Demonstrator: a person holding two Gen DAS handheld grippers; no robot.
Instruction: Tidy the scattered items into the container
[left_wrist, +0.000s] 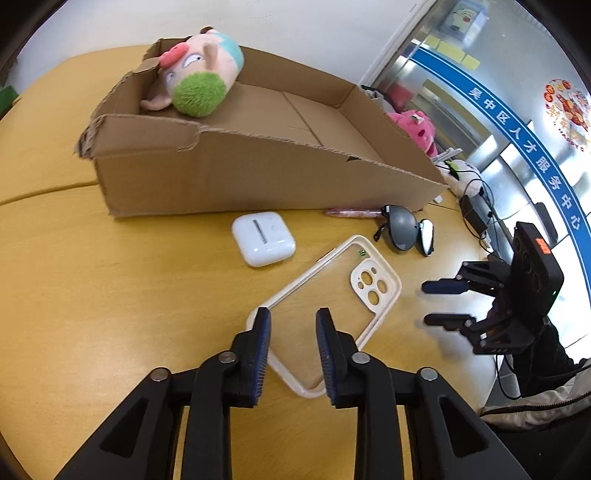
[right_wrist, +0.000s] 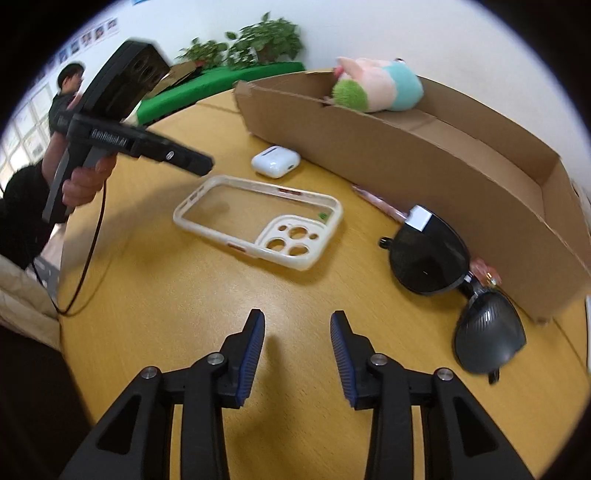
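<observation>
i see the cardboard box (left_wrist: 229, 177) toward the table's (left_wrist: 92, 288) far edge, a plush toy (left_wrist: 199, 74) in its left end. in front lie the earbud case (left_wrist: 263, 238), phone case (left_wrist: 332, 295) and sunglasses (left_wrist: 406, 230). my left gripper (left_wrist: 293, 323) hangs over the phone case, jaws released; my right gripper (right_wrist: 297, 328) is released too, holding nothing.

White wall (right_wrist: 369, 33) behind yellow wooden table (right_wrist: 155, 295).

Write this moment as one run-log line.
plush toy in cardboard box | phone case, earbud case, sunglasses on table | left gripper, right gripper open
</observation>
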